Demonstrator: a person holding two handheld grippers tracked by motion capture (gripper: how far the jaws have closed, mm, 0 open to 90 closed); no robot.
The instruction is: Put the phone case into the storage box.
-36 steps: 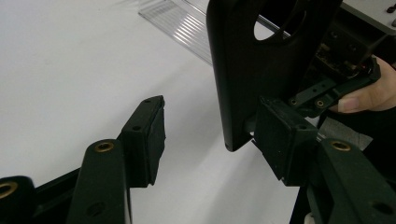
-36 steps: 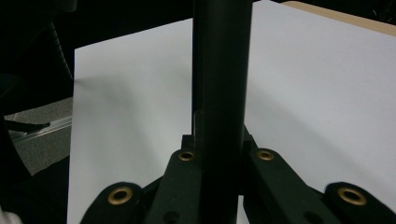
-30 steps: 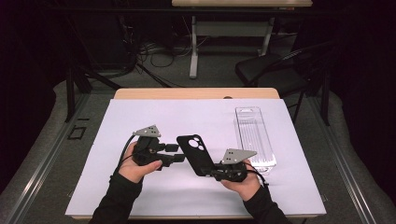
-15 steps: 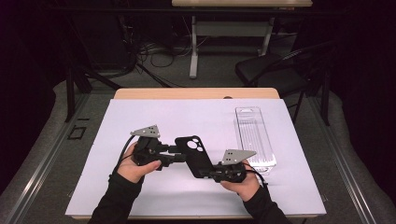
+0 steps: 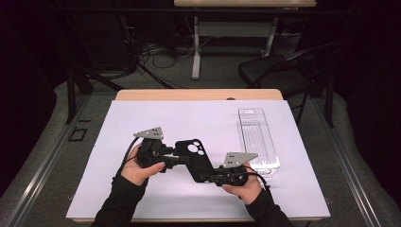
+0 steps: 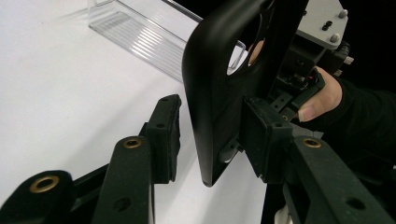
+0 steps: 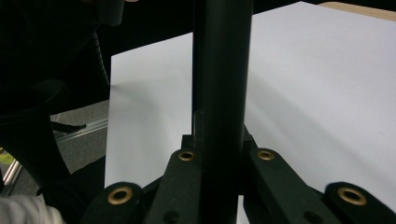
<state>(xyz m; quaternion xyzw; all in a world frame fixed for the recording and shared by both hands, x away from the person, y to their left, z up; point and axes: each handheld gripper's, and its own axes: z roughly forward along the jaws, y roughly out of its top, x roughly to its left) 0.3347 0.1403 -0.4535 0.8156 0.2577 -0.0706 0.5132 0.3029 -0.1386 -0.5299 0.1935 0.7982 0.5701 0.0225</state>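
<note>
Phone case handed between two grippers

White sheet (image 5: 198, 118) over a wooden table, dark room with desk legs and one chair behind. Left to right: left gripper (image 5: 166, 160), jaws spread apart around the camera-hole end of one black phone case (image 5: 196, 158), one pad touching, the other just off it, not yet clamped. Held off the sheet, mid-table, tilted. Right gripper (image 5: 218, 178) clamped tight on the case's lower end, edge pinched between its pads (image 7: 187, 161). Far right, one clear plastic tray (image 5: 257, 139), lying flat. Probably light, fairly stiff yet slightly bendy, smooth, so liable to slip; best gripped across the flat wall near an end, clear of the cut-out.
</note>
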